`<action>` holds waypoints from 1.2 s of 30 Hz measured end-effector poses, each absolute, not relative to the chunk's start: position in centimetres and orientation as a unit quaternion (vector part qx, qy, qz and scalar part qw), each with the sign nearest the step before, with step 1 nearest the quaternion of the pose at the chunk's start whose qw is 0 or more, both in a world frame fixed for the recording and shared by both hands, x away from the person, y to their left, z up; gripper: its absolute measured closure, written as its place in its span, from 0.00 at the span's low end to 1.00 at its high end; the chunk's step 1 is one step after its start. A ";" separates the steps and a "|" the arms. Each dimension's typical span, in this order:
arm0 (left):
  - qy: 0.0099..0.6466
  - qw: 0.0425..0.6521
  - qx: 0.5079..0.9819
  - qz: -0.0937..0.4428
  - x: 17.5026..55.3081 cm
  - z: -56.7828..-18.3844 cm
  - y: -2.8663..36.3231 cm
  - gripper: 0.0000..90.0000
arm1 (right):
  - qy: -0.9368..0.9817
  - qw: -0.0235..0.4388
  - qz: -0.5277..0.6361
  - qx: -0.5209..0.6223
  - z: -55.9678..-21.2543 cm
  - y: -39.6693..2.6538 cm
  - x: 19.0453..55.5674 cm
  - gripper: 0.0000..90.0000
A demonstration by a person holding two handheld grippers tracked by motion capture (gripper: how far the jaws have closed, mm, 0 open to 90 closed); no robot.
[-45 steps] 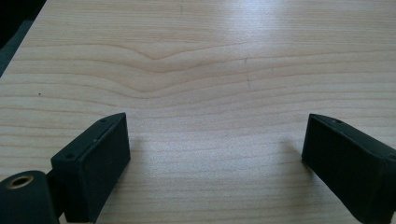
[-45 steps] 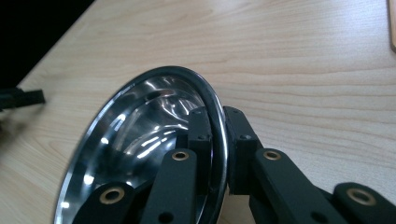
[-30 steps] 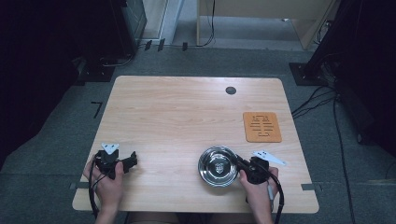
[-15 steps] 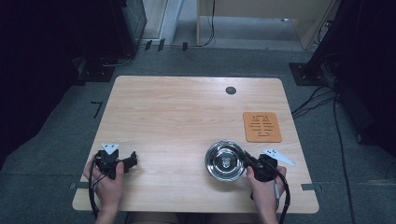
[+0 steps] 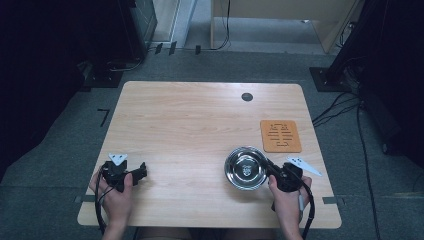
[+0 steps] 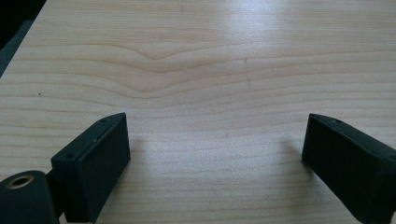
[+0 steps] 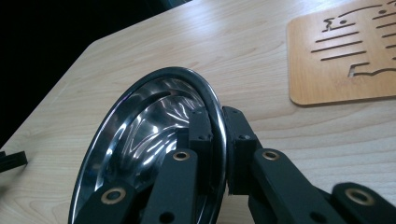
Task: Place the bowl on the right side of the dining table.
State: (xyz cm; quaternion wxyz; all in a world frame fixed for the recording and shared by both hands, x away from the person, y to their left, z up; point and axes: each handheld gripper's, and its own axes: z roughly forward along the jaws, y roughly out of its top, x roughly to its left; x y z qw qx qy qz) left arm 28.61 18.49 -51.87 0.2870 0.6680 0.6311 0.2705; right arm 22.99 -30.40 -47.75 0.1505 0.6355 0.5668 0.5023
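Steel bowl point(image 5: 246, 168) — clamped by its rim in the right gripper point(image 5: 274, 170) — has been shifted rightward across the table point(image 5: 190, 120) toward the wooden coaster point(image 5: 280, 135), suggesting placement there; left gripper point(image 5: 142, 172) rests with jaws apart.

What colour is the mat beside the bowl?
Orange-brown mat with cut-out slots, clearest in the right gripper view.

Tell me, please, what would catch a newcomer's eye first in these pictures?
Most striking is the shiny metal bowl near the front right of the wooden table, its rim pinched by the right claw. Just beyond it lies an orange-brown wooden coaster with cut-out slots. At the front left, the left claw rests with its jaws wide apart over bare wood.
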 end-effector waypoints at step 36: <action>0.631 0.287 0.668 0.270 28.6 -51.9 18.5 0.08 | 0.523 0.169 0.504 0.666 -46.7 -33.3 26.0 0.94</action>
